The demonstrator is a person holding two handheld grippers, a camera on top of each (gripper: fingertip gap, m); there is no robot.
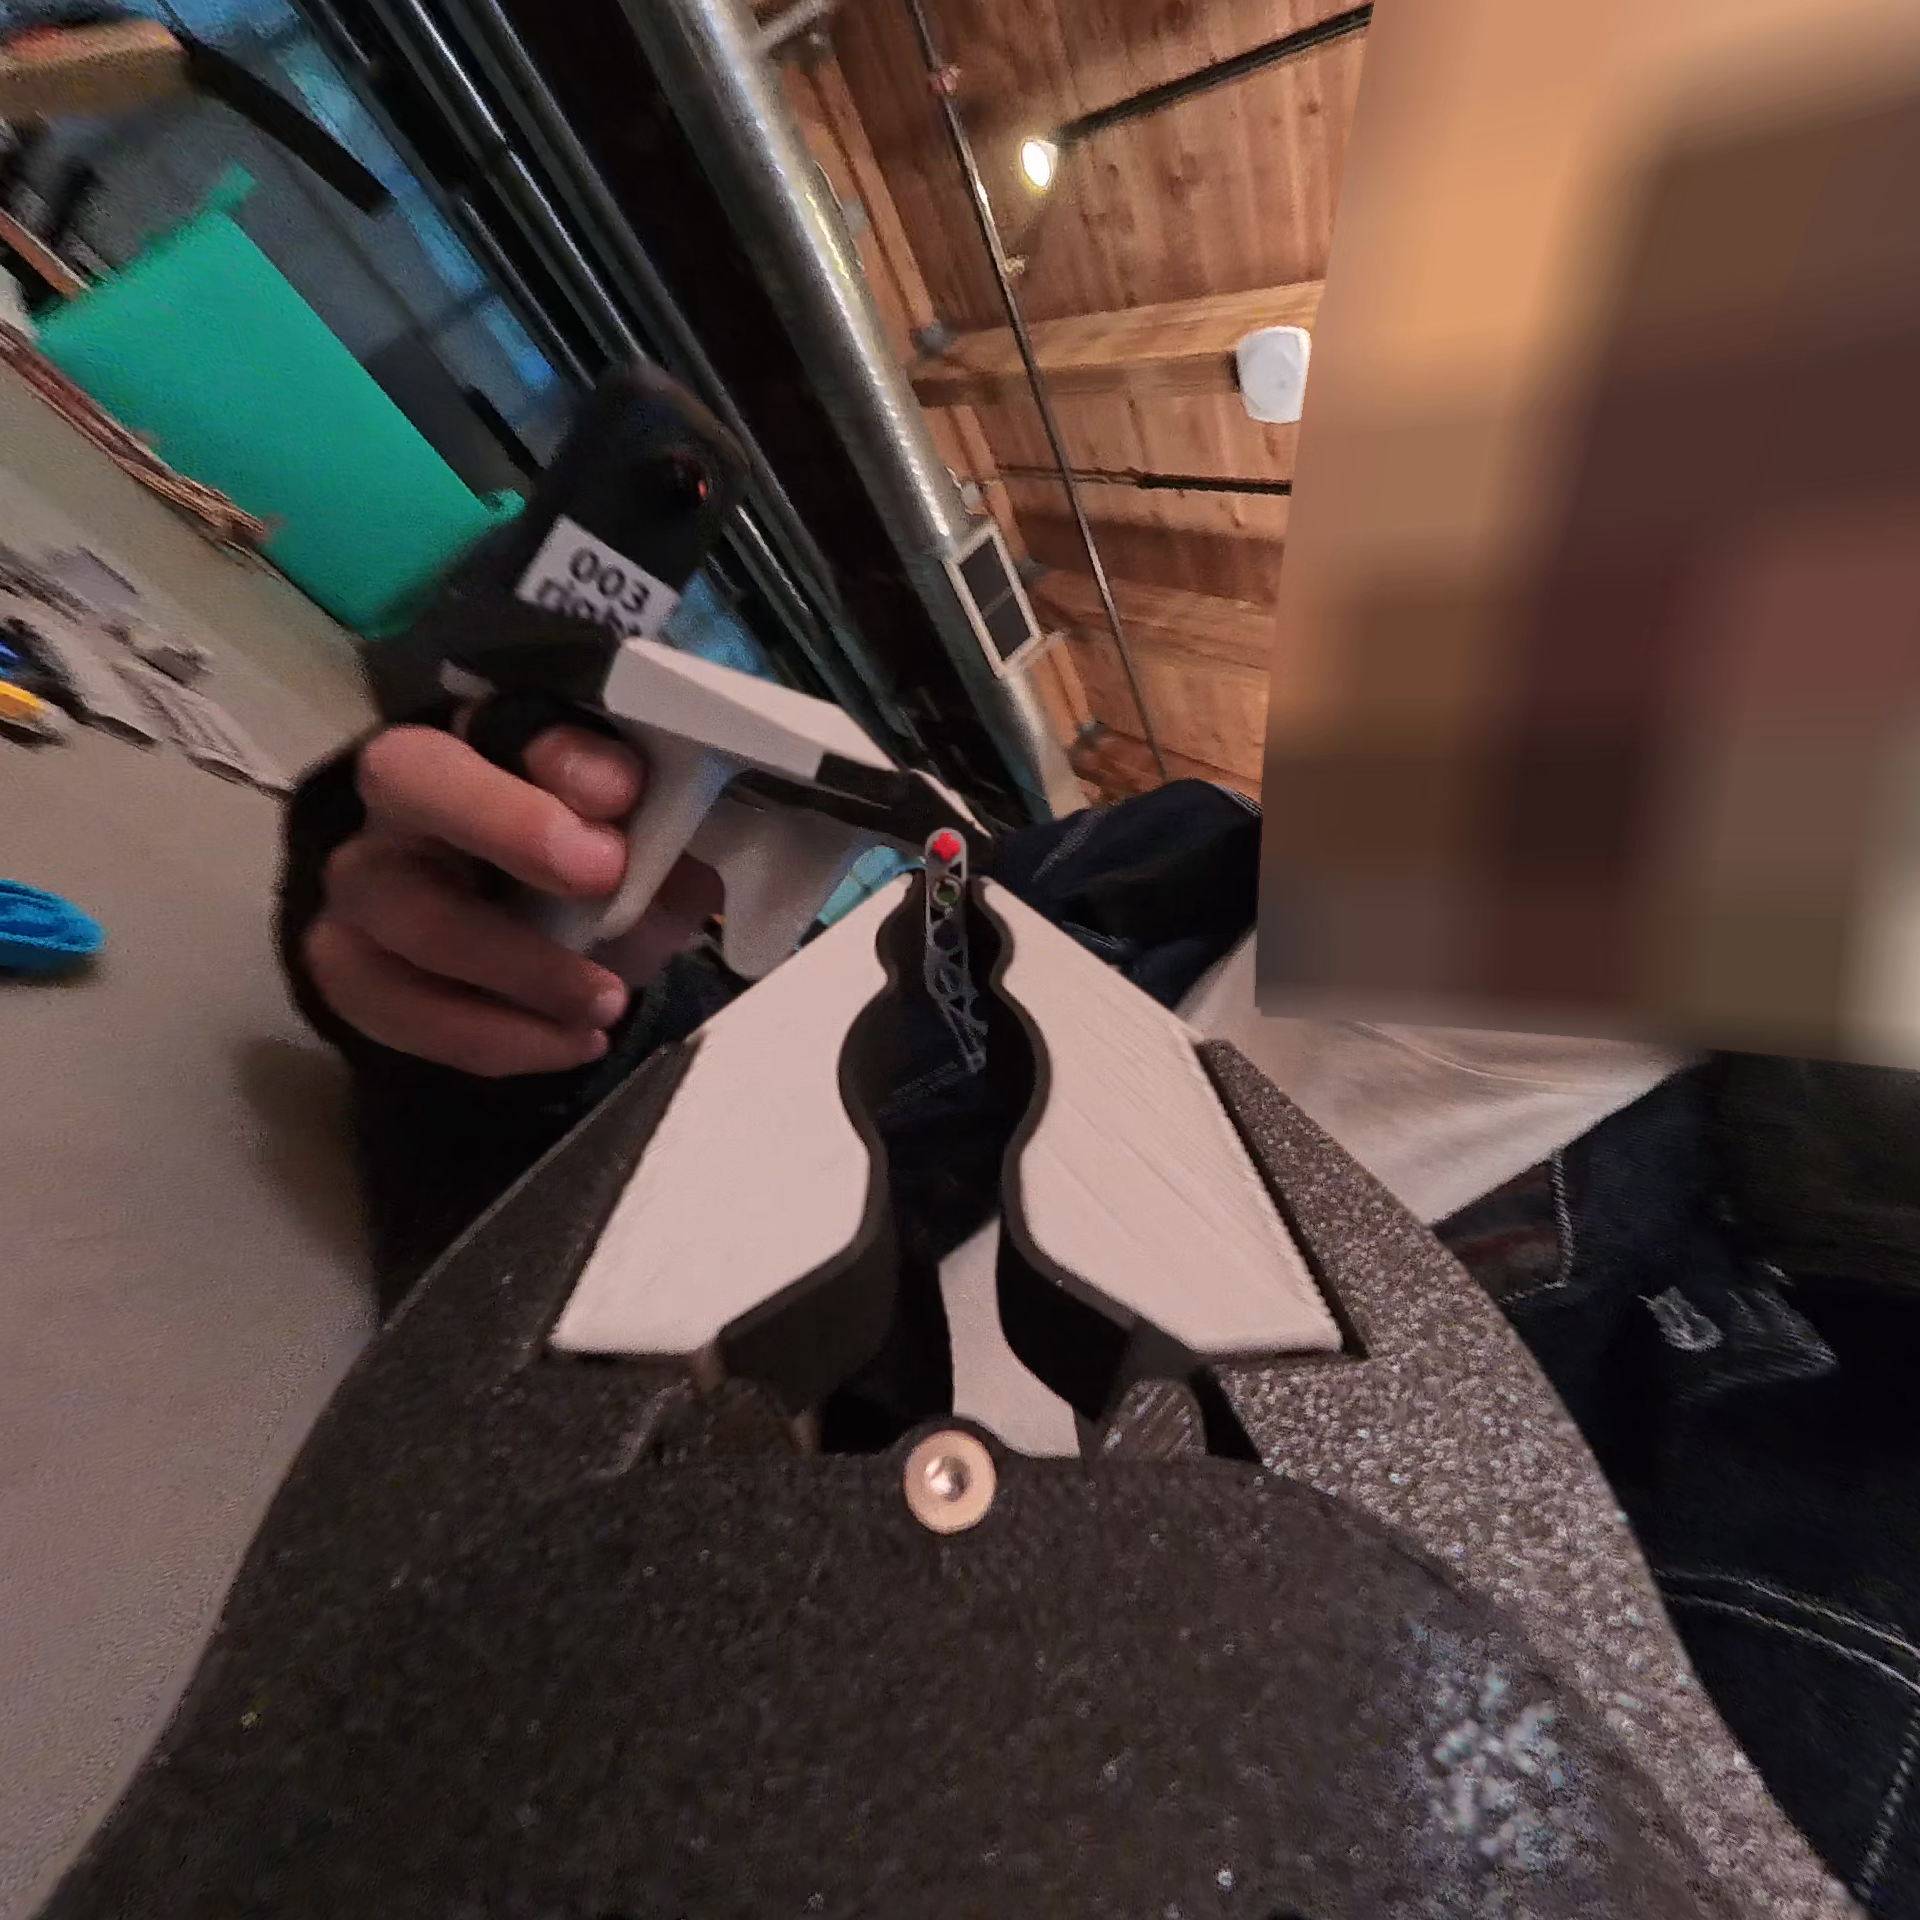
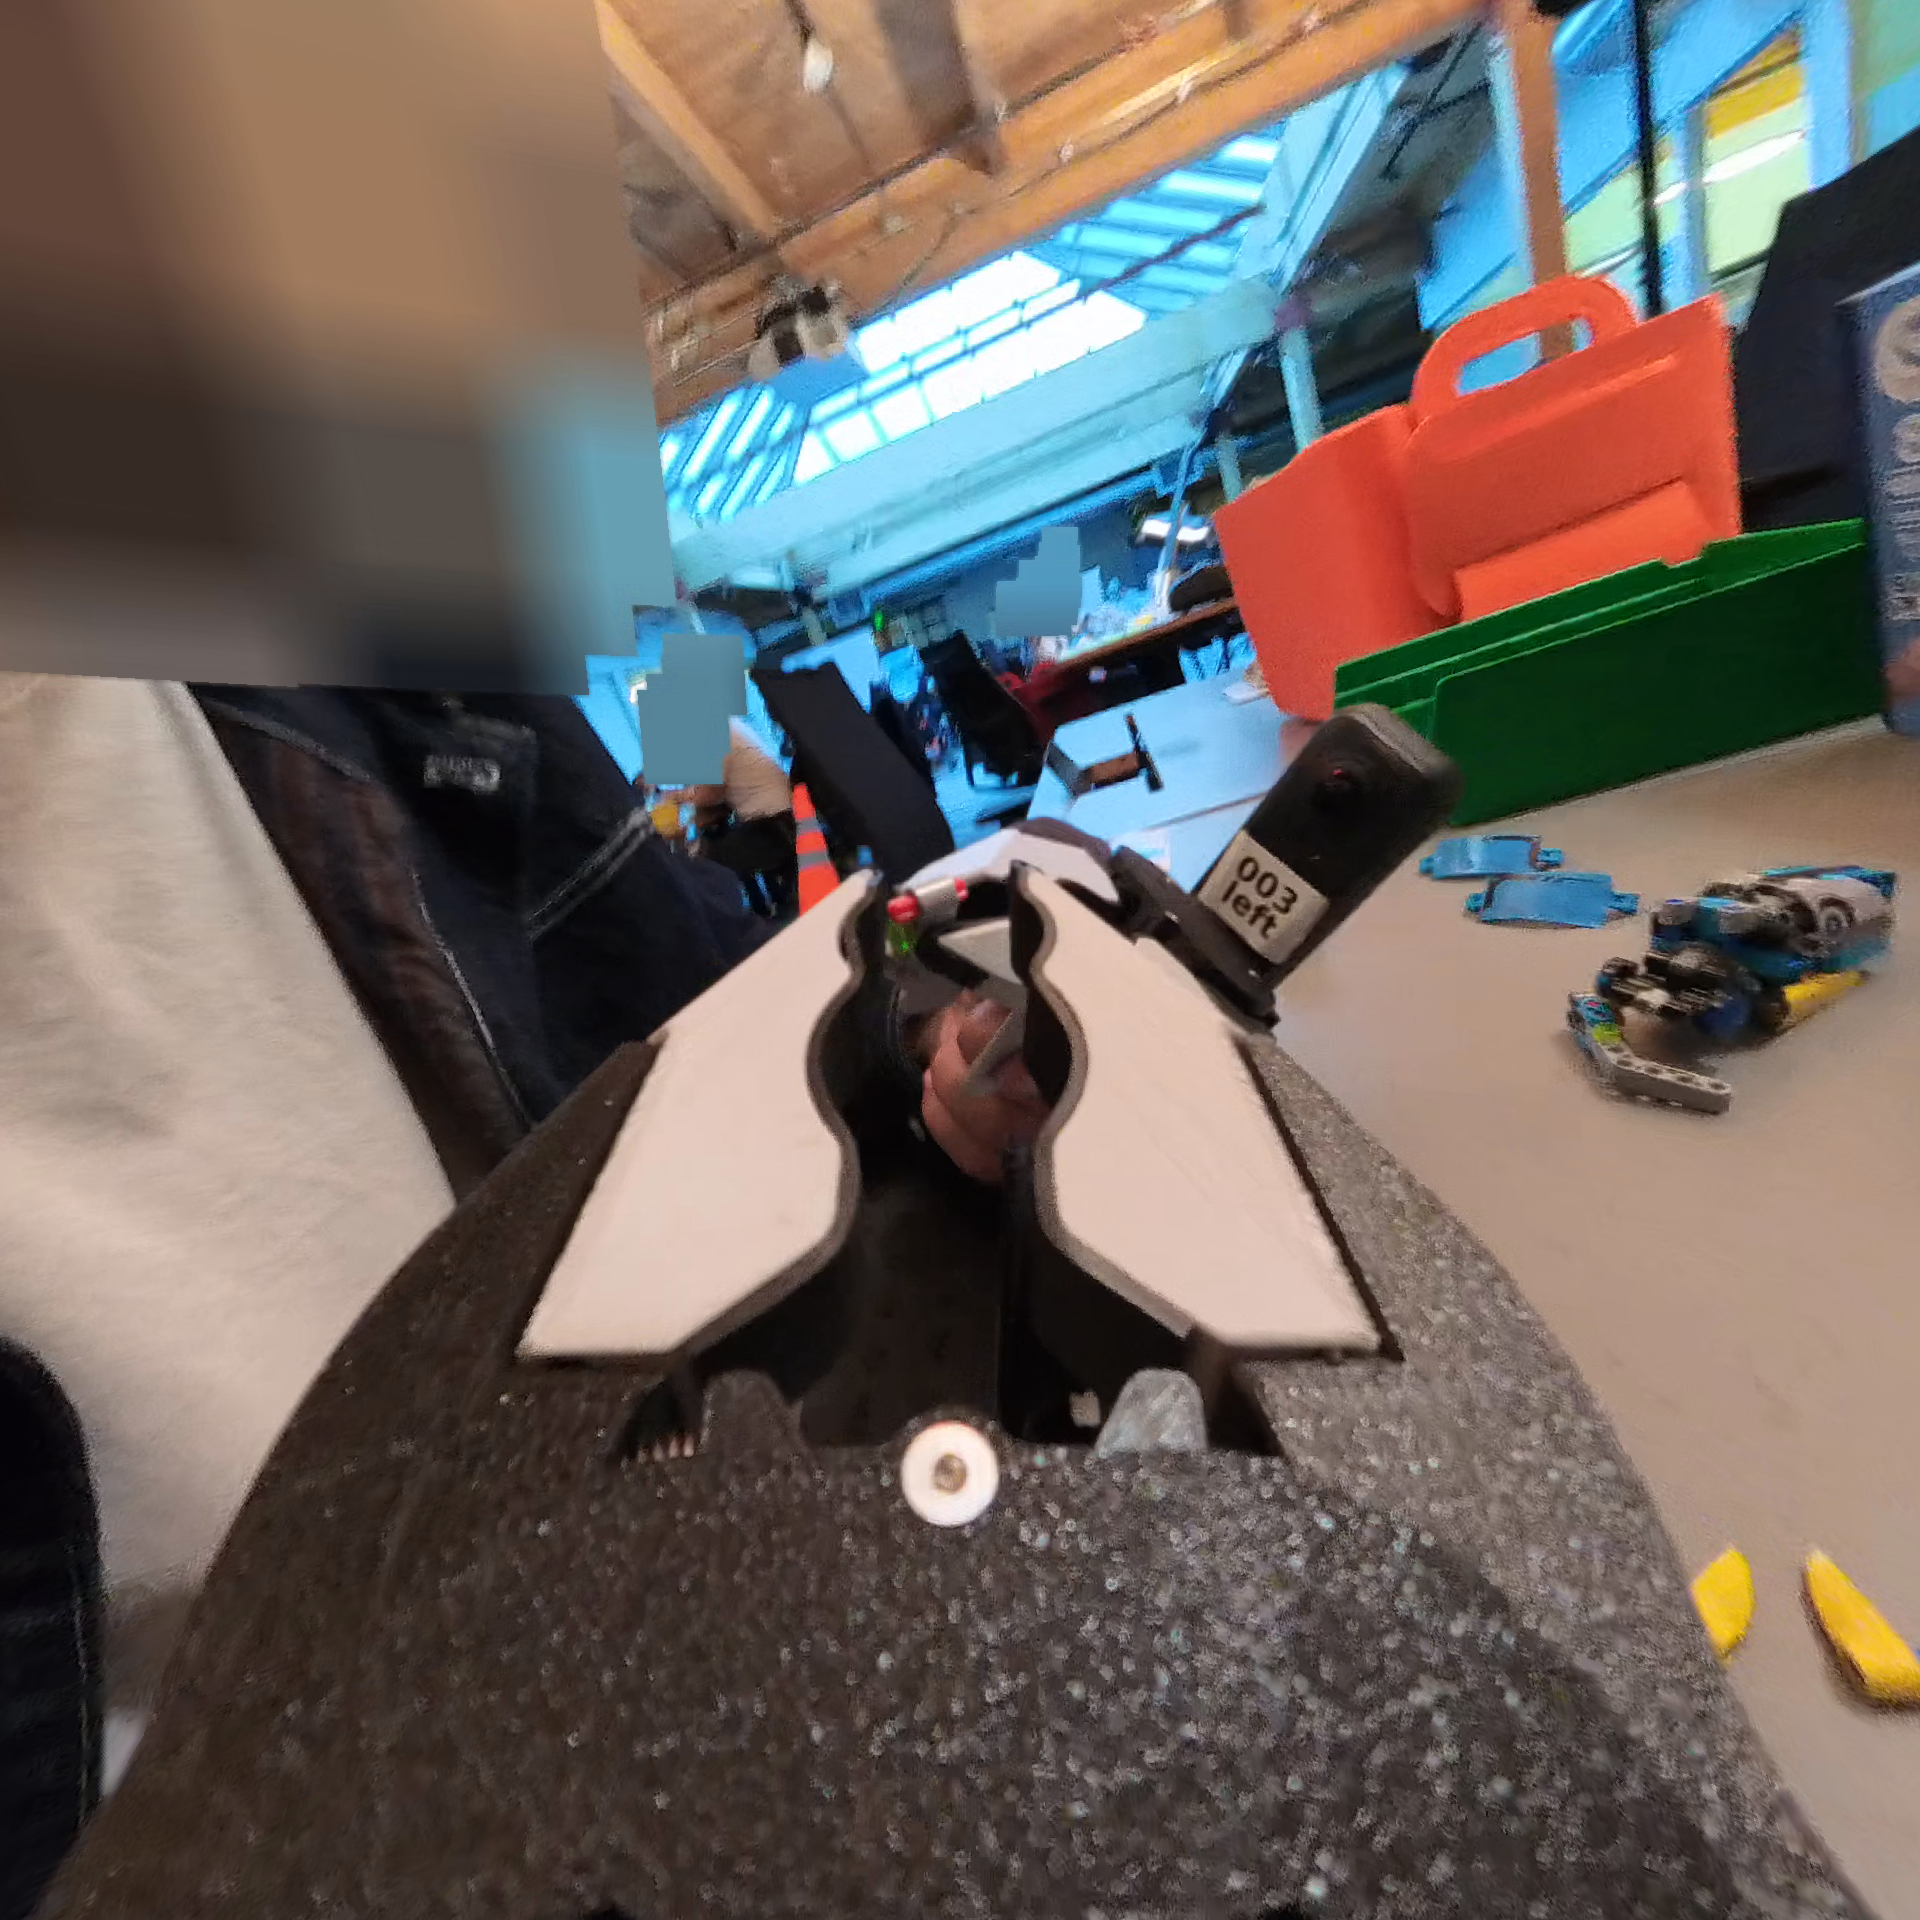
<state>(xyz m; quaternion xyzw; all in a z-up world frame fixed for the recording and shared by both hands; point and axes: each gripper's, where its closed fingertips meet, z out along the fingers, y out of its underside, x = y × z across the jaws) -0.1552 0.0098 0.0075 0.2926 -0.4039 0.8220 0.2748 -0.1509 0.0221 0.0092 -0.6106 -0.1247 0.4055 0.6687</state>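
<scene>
My left gripper (image 1: 948, 891) is shut on a thin grey perforated beam (image 1: 951, 966) and holds it upright in the air. The beam has a red pin (image 1: 943, 847) at its top and a green bit just below. A hand (image 1: 468, 862) holds the right gripper at the left of this view, and its upper finger (image 1: 748, 717) reaches to the red pin. In the right wrist view my right gripper (image 2: 948, 891) is open, with the beam's pinned end (image 2: 925, 902) between its fingertips, close against the left finger. The left gripper's camera (image 2: 1340, 821) shows just behind.
On the grey table (image 2: 1558, 1299) lie a blue and yellow brick-built vehicle (image 2: 1745, 966), flat blue parts (image 2: 1538, 883) and yellow pieces (image 2: 1849, 1642). An orange case (image 2: 1507, 468) stands in a green bin (image 2: 1662, 665). A person's white shirt and dark jacket (image 2: 499, 883) are close by. Only a small space, under 4 cm, lies between the two pairs of fingers.
</scene>
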